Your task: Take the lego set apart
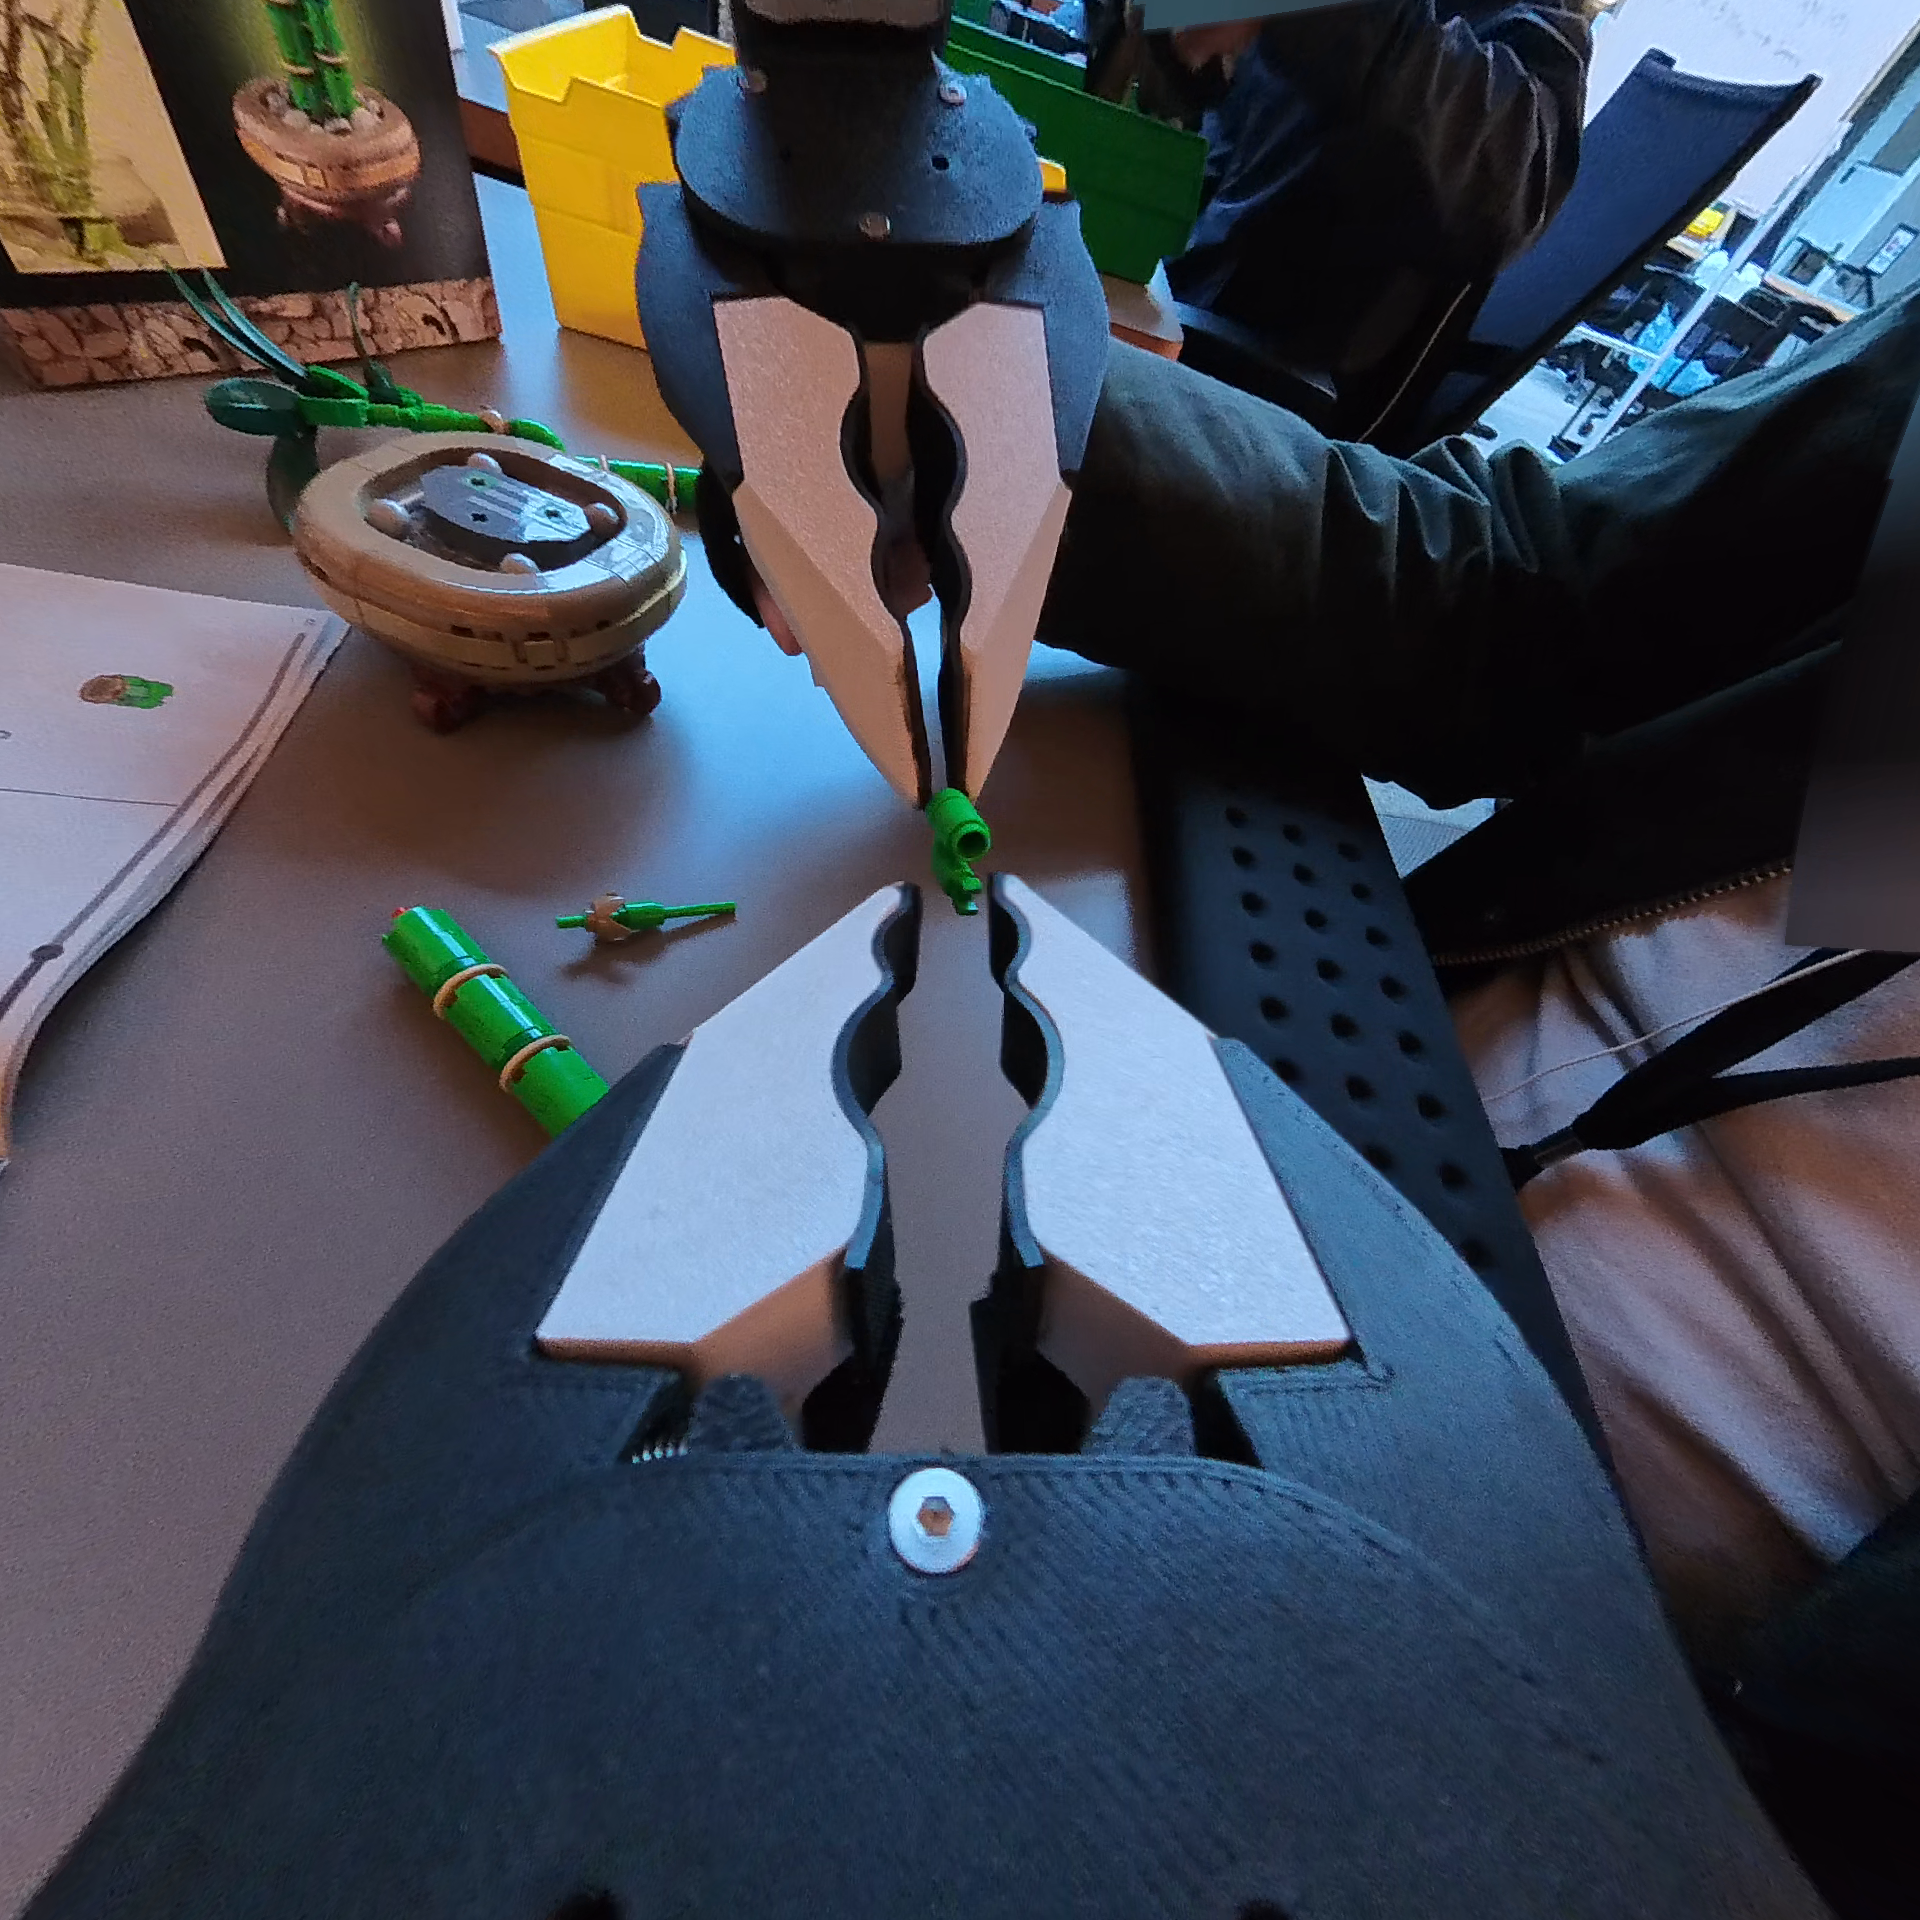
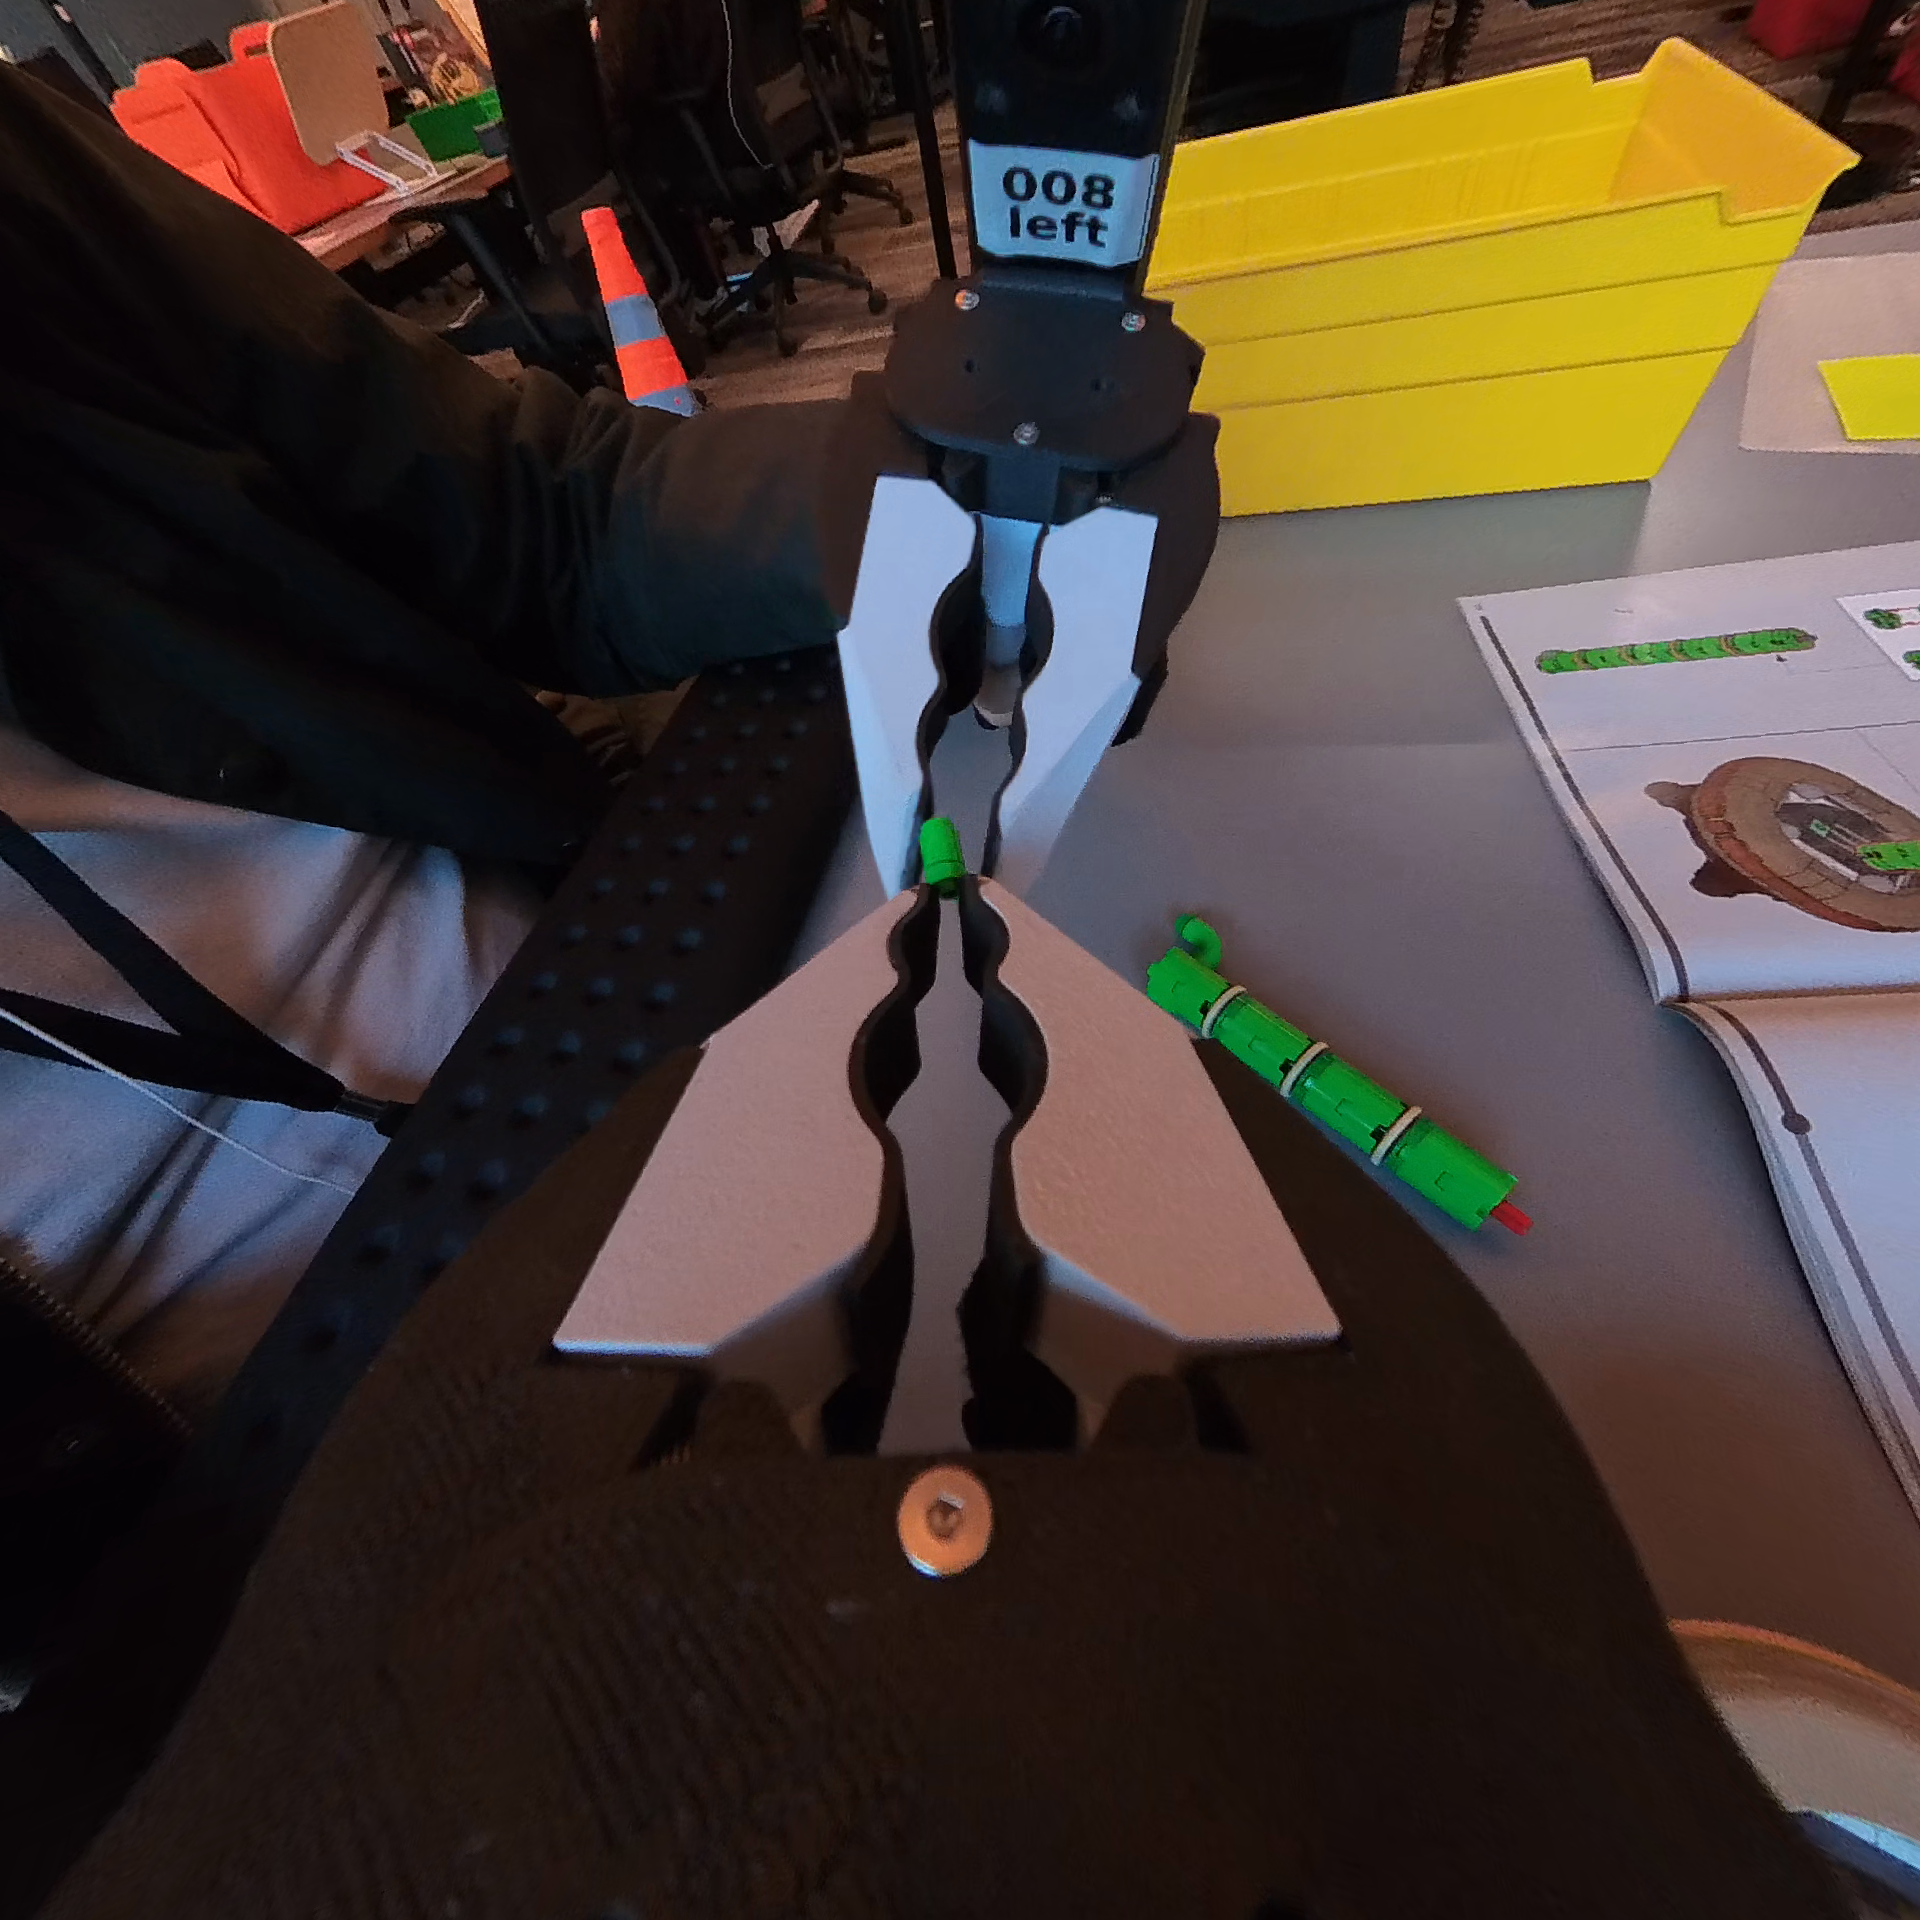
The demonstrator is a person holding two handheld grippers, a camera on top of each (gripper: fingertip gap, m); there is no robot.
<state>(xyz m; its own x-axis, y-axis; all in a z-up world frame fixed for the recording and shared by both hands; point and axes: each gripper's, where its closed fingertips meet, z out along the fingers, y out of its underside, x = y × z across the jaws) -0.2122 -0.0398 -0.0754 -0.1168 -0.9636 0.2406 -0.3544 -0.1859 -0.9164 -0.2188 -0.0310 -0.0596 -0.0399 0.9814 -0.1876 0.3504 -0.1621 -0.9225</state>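
A small green lego piece [image 1: 956, 831] with a thin stem is pinched in the tips of my right gripper [image 1: 940, 795], which comes in from the far side in the left wrist view. In the right wrist view the same piece [image 2: 938, 847] sticks out just past my right gripper [image 2: 940, 896]. My left gripper [image 1: 954, 891] is open, its tips on either side of the piece's stem end; it faces me in the right wrist view [image 2: 958, 871]. A green bamboo segment [image 1: 488, 1023] [image 2: 1335, 1091] with tan rings lies on the table.
A small green stem with a tan part [image 1: 634, 916] lies loose. The tan pot [image 1: 488, 561], a long green stalk [image 1: 416, 410] and the set's box [image 1: 239, 156] are at far left. There are also a booklet [image 2: 1714, 779], a yellow bin [image 2: 1455, 281] and a black perforated armrest [image 1: 1320, 987]. Both grippers' tips are close together, under 4 cm apart. The green bamboo segment [image 2: 1335, 1091] sits 10 cm or so from the ends of my left fingers. Look for it in the left wrist view [image 1: 521, 1012] too.
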